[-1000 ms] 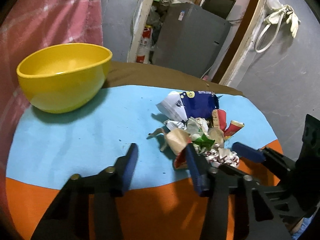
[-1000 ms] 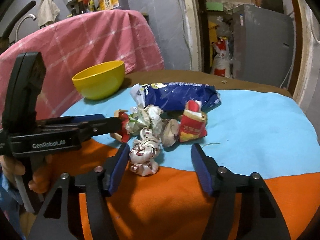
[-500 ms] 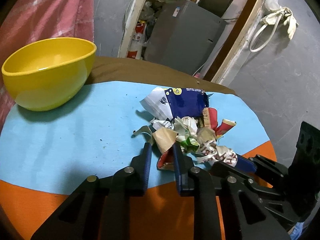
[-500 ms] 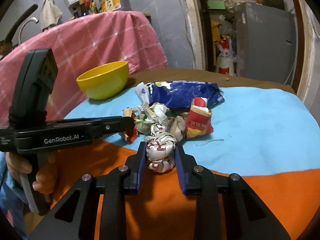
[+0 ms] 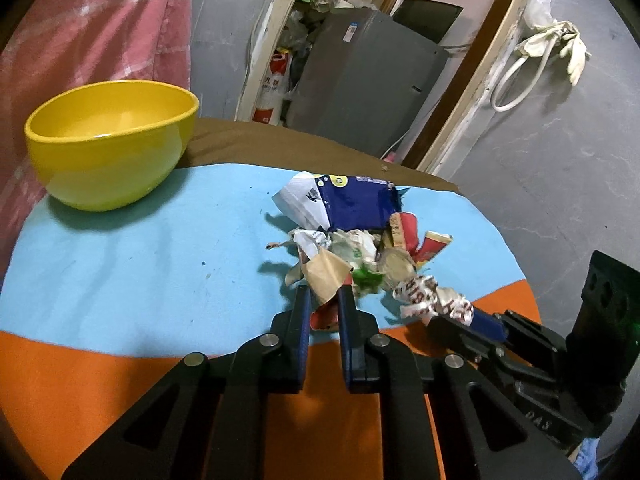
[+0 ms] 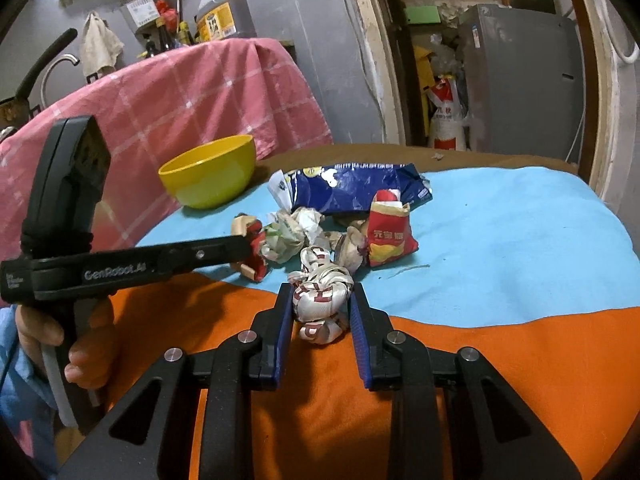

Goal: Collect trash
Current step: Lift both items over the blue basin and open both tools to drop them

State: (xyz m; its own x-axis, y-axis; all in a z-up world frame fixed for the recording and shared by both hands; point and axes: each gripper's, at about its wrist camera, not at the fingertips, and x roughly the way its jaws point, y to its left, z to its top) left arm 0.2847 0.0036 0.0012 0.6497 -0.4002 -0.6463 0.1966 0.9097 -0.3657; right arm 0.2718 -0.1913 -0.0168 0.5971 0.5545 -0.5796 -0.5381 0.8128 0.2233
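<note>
Both tools clamped onto bits of trash at the near edge of the pile

The left tool (image 5: 324, 300) is closing its jaws on a tan and red wrapper (image 5: 326, 276), which sits squeezed between the blue pads, and the right tool (image 6: 320, 300) is pinching a crumpled white and red wrapper ball (image 6: 320, 300) on the orange part of the cloth. The rest of the trash pile (image 6: 340, 224) sits in a heap on the blue part of the worktop (image 6: 500, 240): a blue snack bag (image 6: 356, 192) at the back, a red packet (image 6: 390, 236) leaning just in front of it, and some balled-up paper (image 6: 292, 234) beside that. A yellow bowl (image 5: 108, 144) stands well apart from the pile, near a pink checked cloth (image 6: 180, 92). In the right view you can see a hand (image 6: 80, 356) gripping the left tool's handle.
</note>
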